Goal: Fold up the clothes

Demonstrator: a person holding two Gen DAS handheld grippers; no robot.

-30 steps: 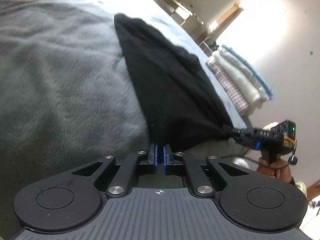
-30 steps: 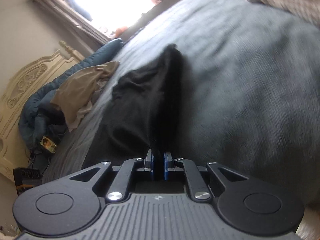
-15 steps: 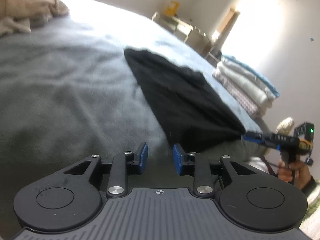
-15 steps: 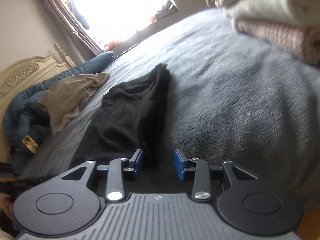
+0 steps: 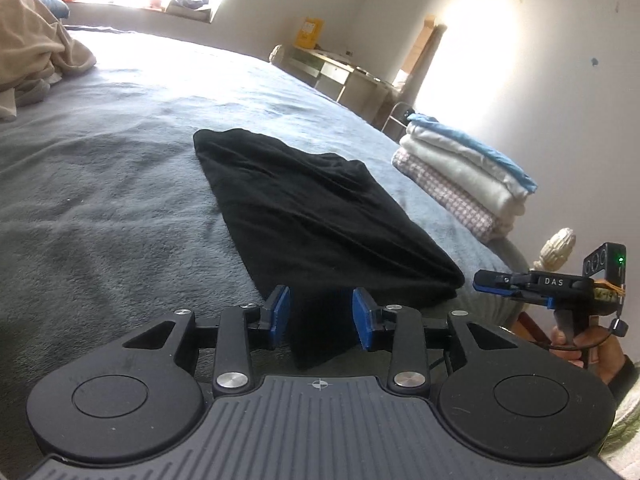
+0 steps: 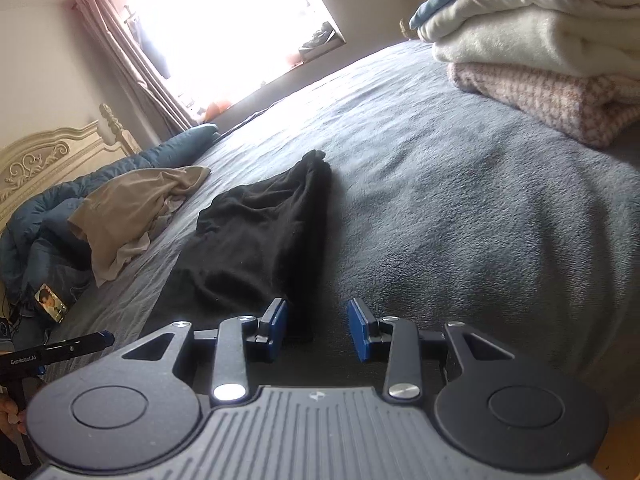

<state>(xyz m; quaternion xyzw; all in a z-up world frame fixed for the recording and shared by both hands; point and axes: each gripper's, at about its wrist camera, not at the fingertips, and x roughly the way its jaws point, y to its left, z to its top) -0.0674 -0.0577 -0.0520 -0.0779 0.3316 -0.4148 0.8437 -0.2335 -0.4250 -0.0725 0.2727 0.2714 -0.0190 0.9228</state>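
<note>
A black garment (image 5: 312, 208) lies folded in a long strip on the grey bed cover (image 5: 100, 200). Its near corner hangs over the bed edge between the blue pads of my left gripper (image 5: 320, 309), whose jaws are opening and do not press on it. In the right wrist view the garment's (image 6: 260, 240) other near corner lies just inside the left pad of my right gripper (image 6: 318, 320), which stands open. The right gripper (image 5: 486, 280) also shows at the right of the left wrist view, held by a person's hand (image 5: 580, 344).
A stack of folded clothes (image 5: 460, 176) (image 6: 540, 52) sits at the bed's right edge. A crumpled beige garment (image 6: 132, 212) and a blue duvet (image 6: 48, 208) lie by the headboard (image 6: 40, 160). A phone (image 6: 52, 304) rests near them. A desk (image 5: 340, 72) stands beyond the bed.
Both grippers were shut on the garment's near corners and have opened and drawn back. The garment dropped flat on the bed. Both views have risen and rolled.
</note>
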